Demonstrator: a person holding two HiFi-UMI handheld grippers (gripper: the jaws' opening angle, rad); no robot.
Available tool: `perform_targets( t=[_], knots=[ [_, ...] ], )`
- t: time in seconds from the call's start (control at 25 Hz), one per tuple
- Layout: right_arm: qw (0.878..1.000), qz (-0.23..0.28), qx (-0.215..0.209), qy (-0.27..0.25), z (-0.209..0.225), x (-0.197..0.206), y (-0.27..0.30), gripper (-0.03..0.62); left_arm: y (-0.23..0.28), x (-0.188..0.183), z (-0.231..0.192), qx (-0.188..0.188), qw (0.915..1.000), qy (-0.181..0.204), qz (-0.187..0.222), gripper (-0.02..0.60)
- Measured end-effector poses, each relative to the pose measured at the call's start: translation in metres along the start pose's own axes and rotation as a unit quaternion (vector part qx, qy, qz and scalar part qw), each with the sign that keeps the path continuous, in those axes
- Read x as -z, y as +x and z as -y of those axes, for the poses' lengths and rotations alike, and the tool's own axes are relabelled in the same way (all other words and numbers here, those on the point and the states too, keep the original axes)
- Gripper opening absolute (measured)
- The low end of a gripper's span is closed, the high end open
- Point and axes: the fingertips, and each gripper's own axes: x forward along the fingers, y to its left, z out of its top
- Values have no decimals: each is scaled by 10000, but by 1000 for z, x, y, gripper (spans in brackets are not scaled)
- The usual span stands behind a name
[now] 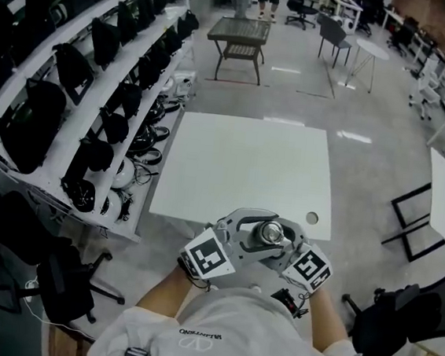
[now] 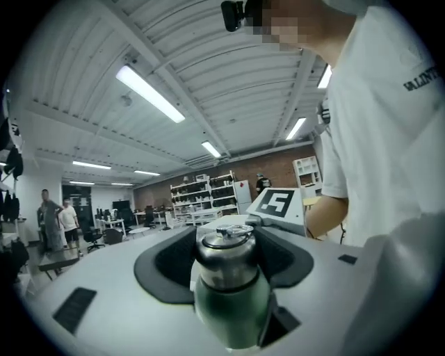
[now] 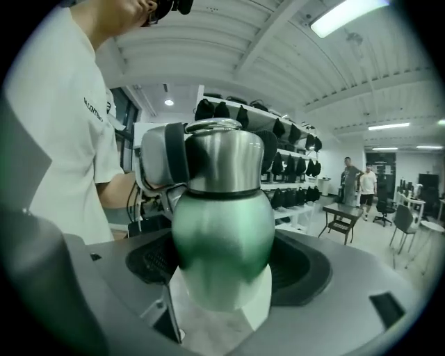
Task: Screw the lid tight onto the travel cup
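Two handheld grippers share a green-bodied metal travel cup (image 3: pixel 222 236) off the white table (image 1: pixel 247 168), at chest height. Right gripper (image 1: pixel 288 248) clamps the body; left gripper (image 1: pixel 247 233) closes on the brushed-steel lid (image 3: pixel 222 156). Tightening appears underway; next, turn the lid against the steadied body.

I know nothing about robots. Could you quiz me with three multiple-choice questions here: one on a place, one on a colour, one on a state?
1. Where is the travel cup? A) on the white table B) held between the two grippers C) on a shelf
2. What colour is its body? A) green B) red C) blue
3. The lid is: A) lying loose B) on the cup C) missing
Answers: B, the left gripper clasps the lid, the right gripper the body; A, both gripper views show green; B, the steel lid caps the cup.
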Motion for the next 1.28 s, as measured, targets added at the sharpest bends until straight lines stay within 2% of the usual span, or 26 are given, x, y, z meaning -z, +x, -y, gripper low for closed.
perform_targets(
  t=[0.08, 0.16, 0.28, 0.36, 0.44, 0.64, 0.68, 0.72, 0.8, 0.88, 1.0, 1.12, 1.2, 1.28],
  knots=[
    [10000, -20, -49, -6, -2, 1, 2, 385, -2, 2, 1, 113, 9999, -20, -34, 262],
    [9999, -35, 96, 63, 2, 1, 4, 385, -2, 4, -3, -30, 10000, -73, -59, 262],
    [9986, -106, 489, 192, 12, 4, 6, 385, -3, 6, -16, -576, 9979, -304, 32, 274],
    [9967, -192, 761, 225, 19, 7, 8, 385, -6, 4, -28, -953, 9932, -641, 202, 345],
    [9942, -271, 994, 303, 26, 11, 8, 385, -7, 4, -36, -1279, 9870, -928, 303, 348],
    [9881, -456, 1441, 301, 35, 15, 12, 385, 4, 17, -39, -1750, 9805, -895, -15, 341],
    [9877, -463, 1463, 302, 36, 15, 14, 385, 5, 20, -39, -1790, 9797, -894, -90, 293],
    [9876, -456, 1465, 322, 36, 15, 15, 385, 6, 22, -39, -1803, 9795, -891, -143, 275],
    [9883, -470, 1408, 349, 35, 17, 15, 385, 7, 23, -39, -1687, 9820, -822, -218, 272],
    [9917, -418, 1176, 298, 31, 16, 13, 385, 9, 21, -33, -1345, 9885, -640, -243, 270],
    [9990, -134, 372, 193, 14, 6, 10, 385, 8, 10, -16, -544, 9980, -297, -81, 268],
    [9997, 55, -228, 118, -1, -1, 9, 385, 3, 3, -5, 89, 9999, -101, 52, 267],
    [9994, 100, -307, 122, -3, -1, 8, 385, 3, 2, -3, 223, 9997, -101, 51, 267],
    [9994, 131, -282, 154, -4, -2, 9, 385, 3, 2, -3, 203, 9997, -151, 67, 268]
  ],
)
